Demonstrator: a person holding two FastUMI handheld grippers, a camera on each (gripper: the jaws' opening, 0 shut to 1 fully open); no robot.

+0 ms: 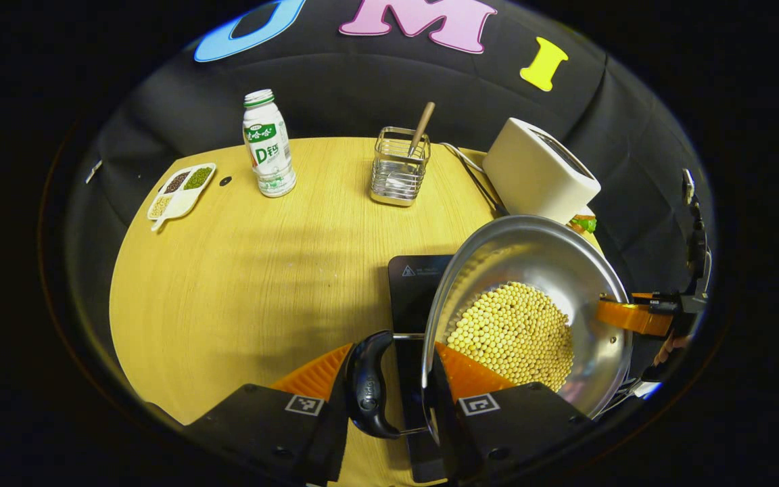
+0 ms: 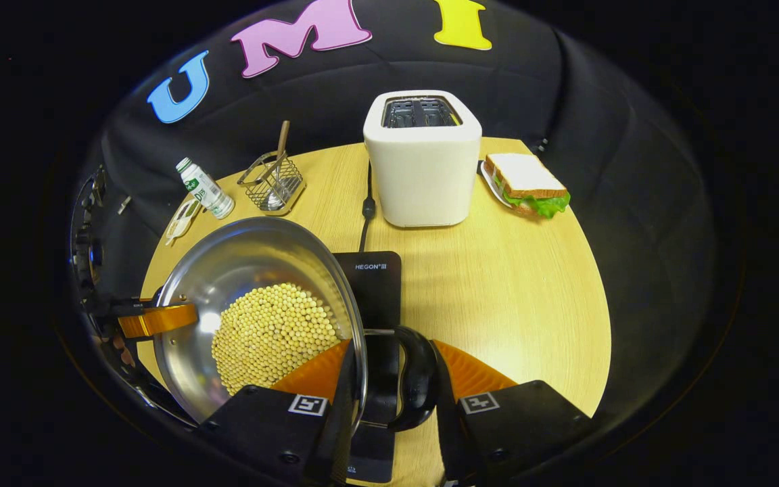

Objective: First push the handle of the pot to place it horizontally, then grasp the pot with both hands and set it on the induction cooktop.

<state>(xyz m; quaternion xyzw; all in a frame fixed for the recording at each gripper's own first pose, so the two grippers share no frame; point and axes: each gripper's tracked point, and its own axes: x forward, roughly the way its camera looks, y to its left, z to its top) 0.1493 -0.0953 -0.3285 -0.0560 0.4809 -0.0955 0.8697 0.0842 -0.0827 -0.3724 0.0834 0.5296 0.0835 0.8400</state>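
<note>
Over the wooden surface (image 2: 511,284), the steel pot (image 1: 538,270) of pale beans (image 1: 514,335) hangs tilted between the two grippers, and beneath it lies the dark induction cooktop (image 2: 376,277). In the left gripper view the pot sits at about four o'clock with the cooktop's corner (image 1: 413,284) showing under its rim; in the right gripper view the pot (image 2: 247,257) lies at about eight o'clock.

As I judge it, the handle push is done and the two-handed grasp is made. What is left is to level the pot, lower it onto the cooktop and let go.

The left gripper (image 1: 393,379) has its jaws closed narrowly on one black side handle (image 1: 369,385), both fingers pressing it. The right gripper (image 2: 389,382) clamps the opposite handle (image 2: 416,379) the same way; it also appears across the pot at three o'clock in the left gripper view (image 1: 640,314).

Around the work: a white toaster (image 2: 423,162) stands at twelve o'clock in the right gripper view, just behind the cooktop, with its cord (image 2: 366,210) trailing toward the cooktop's back edge. That cord is the nearest thing to a hindrance. A sandwich (image 2: 528,182) lies at one o'clock, well apart. A wire basket (image 1: 399,169), a drink bottle (image 1: 268,145) and a small divided dish (image 1: 180,189) stand from twelve round to ten o'clock in the left gripper view, clear of the path.
</note>
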